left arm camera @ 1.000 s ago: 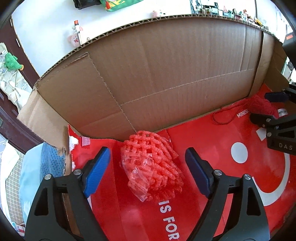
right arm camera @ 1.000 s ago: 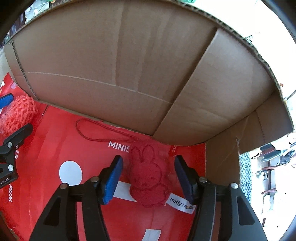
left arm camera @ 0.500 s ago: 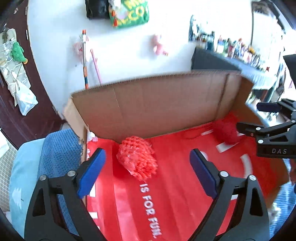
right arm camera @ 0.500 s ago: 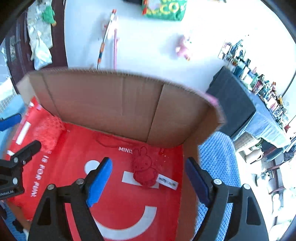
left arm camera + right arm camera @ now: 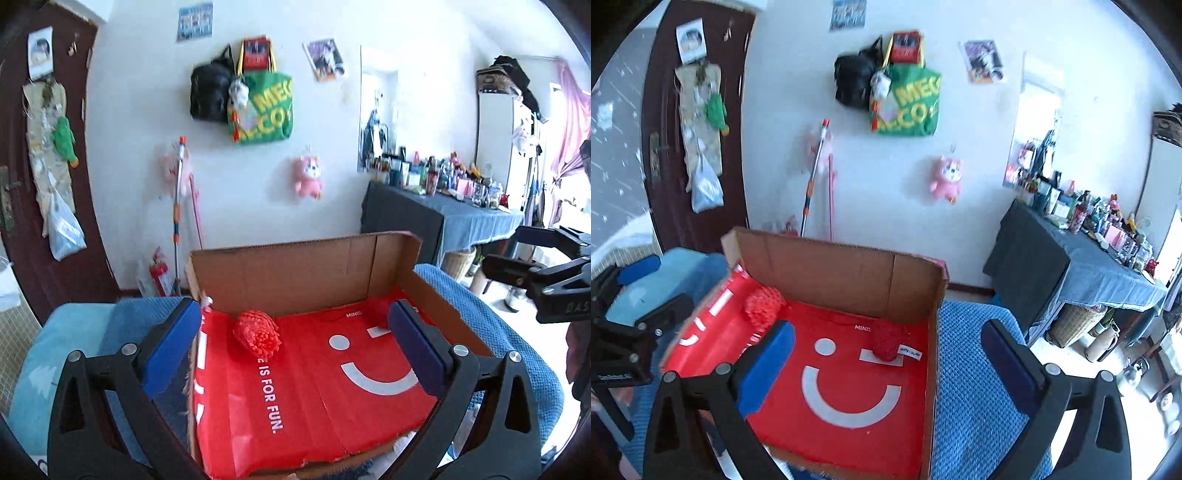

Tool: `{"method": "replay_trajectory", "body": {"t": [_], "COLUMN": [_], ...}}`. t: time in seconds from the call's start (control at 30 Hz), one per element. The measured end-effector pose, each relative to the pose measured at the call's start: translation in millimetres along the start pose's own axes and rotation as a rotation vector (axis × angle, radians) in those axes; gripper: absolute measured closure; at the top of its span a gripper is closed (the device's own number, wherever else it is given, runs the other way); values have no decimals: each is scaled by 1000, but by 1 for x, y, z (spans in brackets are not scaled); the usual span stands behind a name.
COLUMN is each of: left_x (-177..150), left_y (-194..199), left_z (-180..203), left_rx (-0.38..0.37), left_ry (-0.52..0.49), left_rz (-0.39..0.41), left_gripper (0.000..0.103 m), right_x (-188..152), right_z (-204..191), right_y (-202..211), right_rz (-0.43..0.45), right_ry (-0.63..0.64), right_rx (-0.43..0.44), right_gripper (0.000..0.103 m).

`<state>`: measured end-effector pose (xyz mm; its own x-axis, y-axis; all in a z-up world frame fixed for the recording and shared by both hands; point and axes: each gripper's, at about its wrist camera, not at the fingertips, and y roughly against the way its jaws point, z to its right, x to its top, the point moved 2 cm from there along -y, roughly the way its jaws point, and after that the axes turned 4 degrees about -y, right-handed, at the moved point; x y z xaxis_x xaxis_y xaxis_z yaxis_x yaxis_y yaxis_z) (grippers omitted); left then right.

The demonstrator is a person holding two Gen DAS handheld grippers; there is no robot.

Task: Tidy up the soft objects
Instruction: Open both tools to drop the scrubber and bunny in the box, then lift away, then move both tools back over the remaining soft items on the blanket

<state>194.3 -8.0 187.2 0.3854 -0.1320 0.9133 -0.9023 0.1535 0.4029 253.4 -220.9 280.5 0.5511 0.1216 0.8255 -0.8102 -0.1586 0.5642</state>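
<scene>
A blue knitted blanket (image 5: pixel 975 398) covers the supporting surface, with a light-blue cushion (image 5: pixel 55 354) at its 9 o'clock end. Directly on the blanket rests an open brown cardboard box (image 5: pixel 849 273), its tall wall at 12 o'clock. A red printed plastic bag (image 5: pixel 846 417) lines its floor. On the bag, a red foam-net bundle (image 5: pixel 257 333) lies at 10 o'clock, and a red plush rabbit (image 5: pixel 886 341) at 1 o'clock.

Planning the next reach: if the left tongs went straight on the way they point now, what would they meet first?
Probably the red paper bag lining the cardboard box, between the red foam net bundle and the white smiley; depth is uncertain. The left tongs are open.
</scene>
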Motion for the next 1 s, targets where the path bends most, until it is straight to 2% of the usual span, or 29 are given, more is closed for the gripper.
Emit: {"method": "replay_trajectory", "body": {"t": [0.07, 0.23, 0.47, 0.77, 1.0], "left_x": [-5, -16, -39, -80, -117], "left_y": [21, 58, 97, 123, 125], "left_z": [5, 15, 27, 40, 51], "left_rx": [11, 13, 6, 14, 25], "left_ry": [-9, 6, 16, 36, 41], "left_rz": [51, 106, 162, 181, 163], "left_gripper": [0, 0, 0, 0, 0], "right_x": [-7, -29, -67, -126, -171], "right_z": [3, 0, -3, -12, -18], "right_y": [24, 68, 103, 129, 137], "right_rz": [47, 144, 193, 240, 270], "right_ry": [-10, -11, -49, -71, -85], "right_rx": [13, 10, 28, -12, -28], "right_gripper": [0, 0, 0, 0, 0]}}
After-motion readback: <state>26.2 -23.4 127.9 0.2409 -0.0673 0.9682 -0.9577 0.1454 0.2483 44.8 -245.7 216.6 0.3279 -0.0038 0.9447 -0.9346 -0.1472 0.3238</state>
